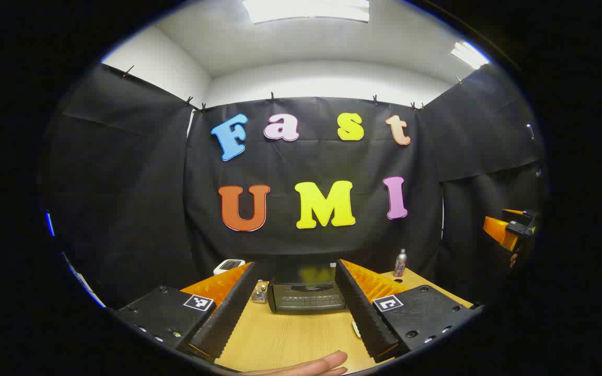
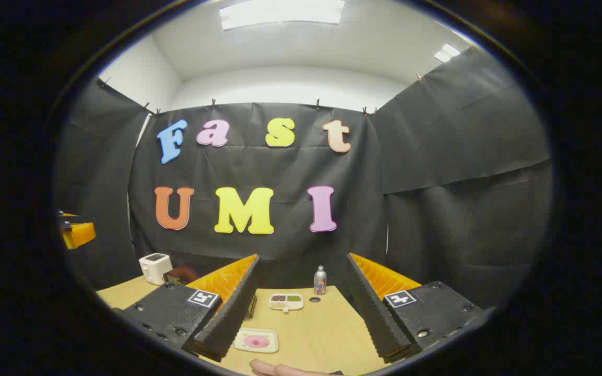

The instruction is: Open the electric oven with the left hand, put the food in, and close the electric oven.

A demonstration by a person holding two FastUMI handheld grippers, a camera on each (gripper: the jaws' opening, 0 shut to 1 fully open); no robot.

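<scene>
The black electric oven stands on the wooden table with its door closed, straight ahead between my left gripper's fingers. My left gripper is open and holds nothing, well short of the oven. In the right gripper view, a white rectangular plate with a pink piece of food lies near the table's front. A white divided tray with green and brown food sits farther back. My right gripper is open and empty above the table. It also shows as an orange shape, the right gripper, at the far right.
A small metal bottle stands at the back right of the table. A white toaster-like box sits at the back left. A small glass jar stands left of the oven. A hand rests at the table's near edge.
</scene>
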